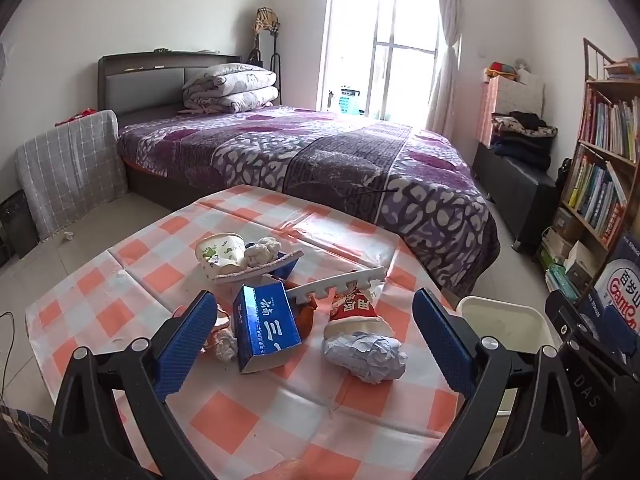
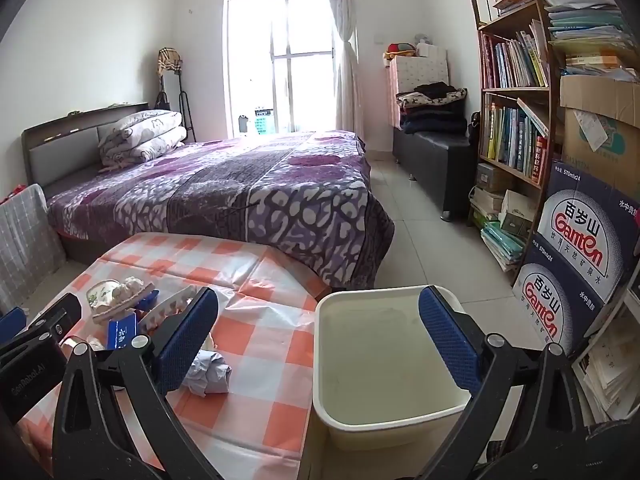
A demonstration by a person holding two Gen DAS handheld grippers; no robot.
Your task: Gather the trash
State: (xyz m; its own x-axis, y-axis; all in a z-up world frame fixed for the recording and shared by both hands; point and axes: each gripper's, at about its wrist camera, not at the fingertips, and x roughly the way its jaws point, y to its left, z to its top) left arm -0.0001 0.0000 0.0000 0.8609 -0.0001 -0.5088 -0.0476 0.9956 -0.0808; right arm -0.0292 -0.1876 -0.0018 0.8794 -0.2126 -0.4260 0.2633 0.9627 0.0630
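Trash [image 1: 362, 354] lies heaped on the checked bench [image 1: 256, 420] beside an empty white bin [image 2: 384, 360]; both grippers [image 1: 316, 340] [image 2: 324, 336] hover, fingers spread, holding nothing. The crumpled paper nearest the bin looks the easiest first pick.

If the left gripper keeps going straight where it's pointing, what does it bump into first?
Probably the blue rectangular cardboard box lying on the orange-and-white checked tablecloth. It sits between the open left gripper fingers, nearest the middle; the crumpled white paper ball lies just right. Depth is hard to judge.
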